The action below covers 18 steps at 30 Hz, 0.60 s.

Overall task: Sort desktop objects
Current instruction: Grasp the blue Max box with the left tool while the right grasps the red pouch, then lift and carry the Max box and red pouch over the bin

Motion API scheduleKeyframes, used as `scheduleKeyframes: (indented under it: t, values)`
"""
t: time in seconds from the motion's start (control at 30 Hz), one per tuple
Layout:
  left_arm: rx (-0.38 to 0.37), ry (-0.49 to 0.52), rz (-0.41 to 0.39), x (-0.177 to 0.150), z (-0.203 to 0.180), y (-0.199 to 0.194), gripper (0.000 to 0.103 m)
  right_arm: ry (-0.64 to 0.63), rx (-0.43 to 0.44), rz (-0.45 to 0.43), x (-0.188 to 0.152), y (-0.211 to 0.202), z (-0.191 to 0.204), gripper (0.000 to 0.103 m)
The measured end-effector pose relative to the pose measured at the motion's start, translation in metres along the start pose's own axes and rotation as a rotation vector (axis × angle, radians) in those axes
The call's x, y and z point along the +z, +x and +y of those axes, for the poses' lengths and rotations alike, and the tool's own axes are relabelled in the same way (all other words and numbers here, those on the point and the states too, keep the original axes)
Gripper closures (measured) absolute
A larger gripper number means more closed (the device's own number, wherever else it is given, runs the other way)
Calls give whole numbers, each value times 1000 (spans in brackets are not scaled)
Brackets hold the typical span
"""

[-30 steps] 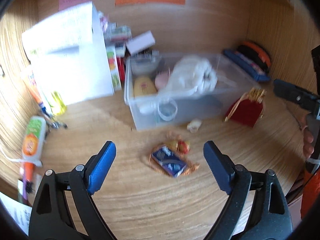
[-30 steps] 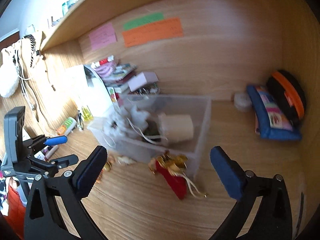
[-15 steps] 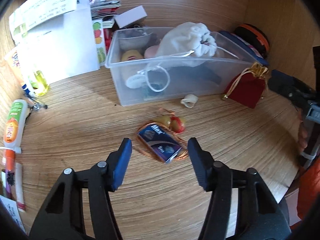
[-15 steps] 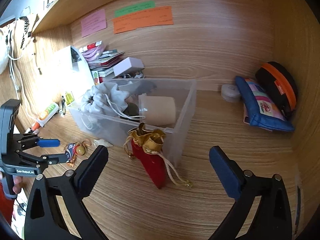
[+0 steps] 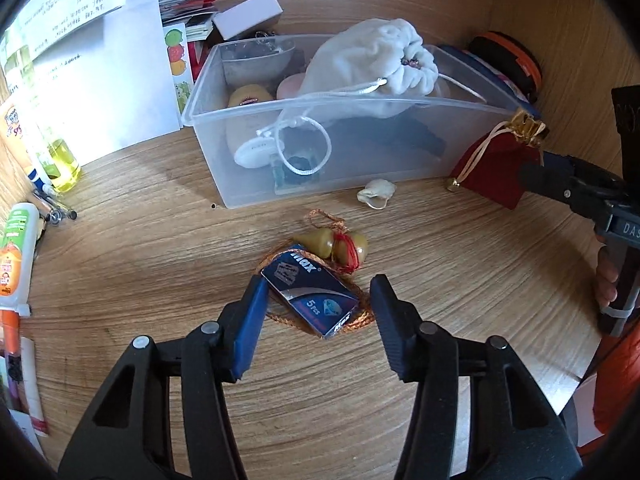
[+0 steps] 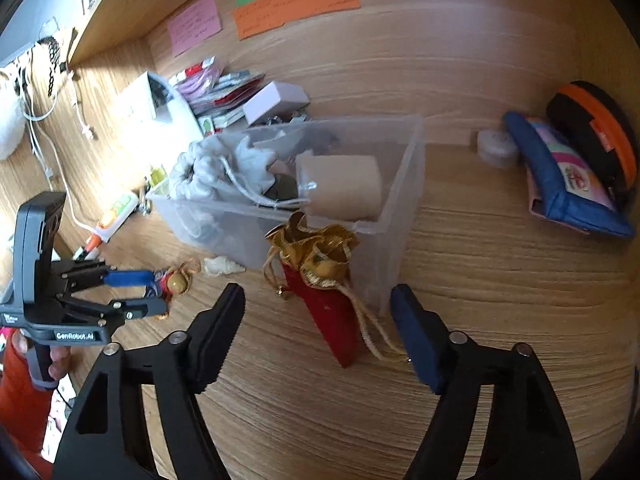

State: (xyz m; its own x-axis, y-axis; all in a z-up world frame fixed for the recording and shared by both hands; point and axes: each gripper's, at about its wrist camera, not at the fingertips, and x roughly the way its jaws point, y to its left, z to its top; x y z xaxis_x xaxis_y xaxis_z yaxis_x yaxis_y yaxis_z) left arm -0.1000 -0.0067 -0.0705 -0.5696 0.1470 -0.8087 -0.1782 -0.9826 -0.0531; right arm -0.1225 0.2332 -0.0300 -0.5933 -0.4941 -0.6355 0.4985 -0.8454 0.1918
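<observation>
My left gripper (image 5: 316, 300) is closing around the blue blade box (image 5: 314, 294) — its left pad looks right at the box's corner, the right one not yet touching. The box lies on an orange cord beside a small gourd charm (image 5: 340, 246). Beyond sit a clear bin (image 5: 360, 152) with a white pouch (image 5: 376, 68), a shell (image 5: 376, 194) and a red pouch (image 5: 496, 168) — the right gripper (image 5: 532, 176) at it.

A dark blue razor-blade box (image 5: 310, 294), a red pouch (image 6: 328, 312) with gold top, a white drawstring bag (image 5: 376, 64).

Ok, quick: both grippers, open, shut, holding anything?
Left gripper: closing around the blue box, not yet clamped.
Right gripper: closing, red pouch between jaws, untouched.
</observation>
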Motion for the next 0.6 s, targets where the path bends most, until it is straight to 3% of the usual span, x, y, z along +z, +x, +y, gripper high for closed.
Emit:
scheduleKeyframes:
  t: [0.1,0.2,0.33,0.6]
  values:
    - [13,19,1,0,-3,1,54,-36,1,42,0,8,8,37]
    - [3,34,3,1,-5,1,67,-58,4,87,-1,18,13,44]
    - [-10,42,10,1,-5,1,77,-50,24,140,-1,29,12,65]
    - [-21,29,2,-5,-3,-9,77,-55,56,138,-1,28,13,92]
